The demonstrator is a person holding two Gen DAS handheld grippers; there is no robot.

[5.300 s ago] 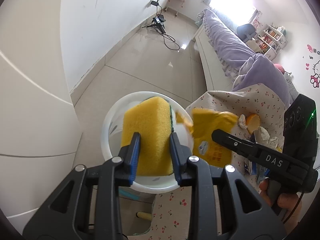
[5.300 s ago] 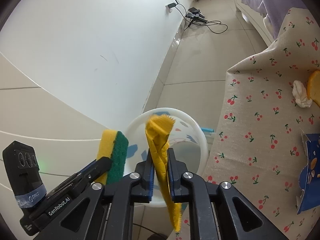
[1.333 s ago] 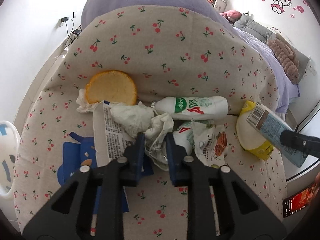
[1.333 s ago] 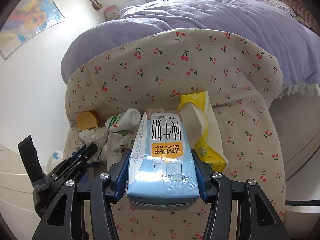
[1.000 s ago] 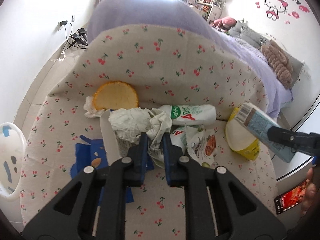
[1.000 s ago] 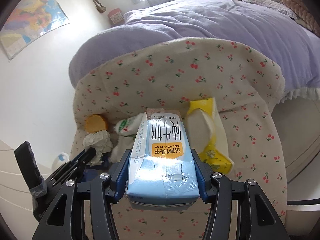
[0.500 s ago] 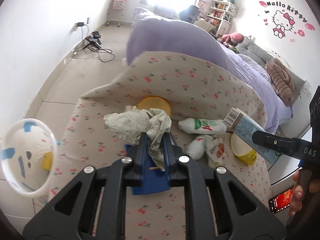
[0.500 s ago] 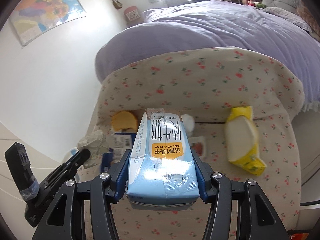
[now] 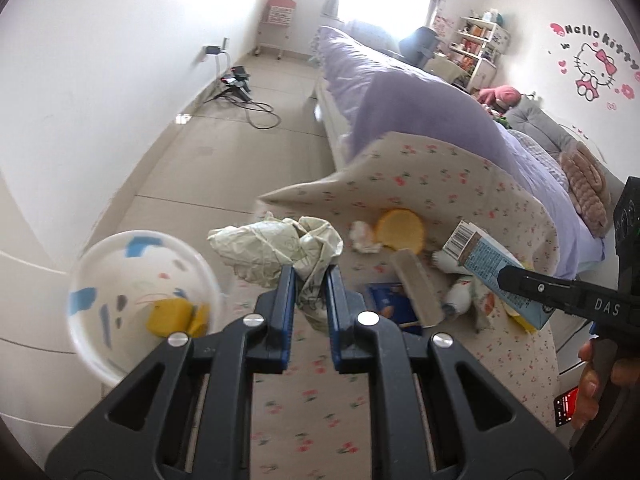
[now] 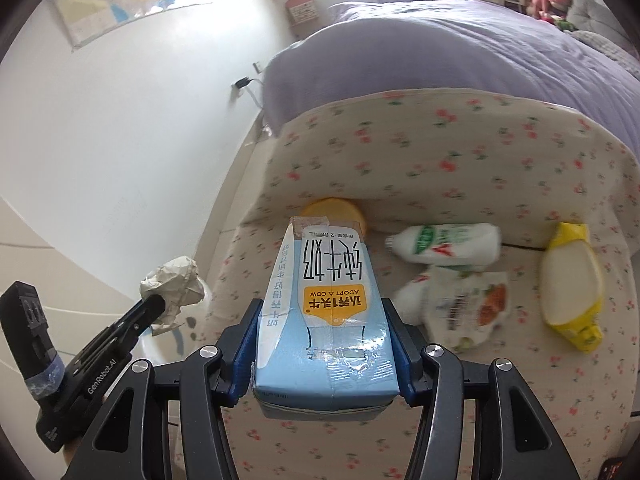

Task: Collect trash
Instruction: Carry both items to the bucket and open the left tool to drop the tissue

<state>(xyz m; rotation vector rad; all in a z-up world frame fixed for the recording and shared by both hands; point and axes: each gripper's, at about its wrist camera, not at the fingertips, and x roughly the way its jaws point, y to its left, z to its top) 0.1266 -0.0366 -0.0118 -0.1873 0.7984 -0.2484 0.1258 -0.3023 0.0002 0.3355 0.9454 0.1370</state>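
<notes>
The left hand-held gripper (image 9: 310, 280) is clenched on a crumpled, pale greenish-white paper wrapper (image 9: 276, 250), which bulges out above and to the left of its blue pads. The wrapper hangs in the air over the edge of the table (image 9: 312, 412), a surface covered in a beige cloth printed with small red cherries. Left of the table and lower down, on the tiled floor, stands a round white plastic bin (image 9: 80, 344) with blue marks on its wall — inside it lies a yellow sponge (image 9: 176, 316).

The right hand-held gripper (image 10: 324, 344) is grasping a light-blue milk carton (image 10: 324, 320) with black characters and a yellow label, its pads pressed on the carton's two sides. In the left wrist view the same carton (image 9: 500, 272) is held above the right part of the table, and bare fingers (image 9: 588, 392) wrap the gripper's handle.

More trash lies on the table: a round yellow-orange sponge-like disc (image 9: 400, 229) near its far fold, with a small white tissue wad (image 9: 362, 238) touching its left side; a white plastic bottle with a green and red label (image 10: 444, 244) lying on its side to the right of the disc; a crinkled white snack packet (image 10: 468, 308) just in front of the bottle; and a yellow-edged white pouch (image 10: 572, 284) well to the right. A blue flat package (image 9: 390, 300) lies near the table's middle.
</notes>
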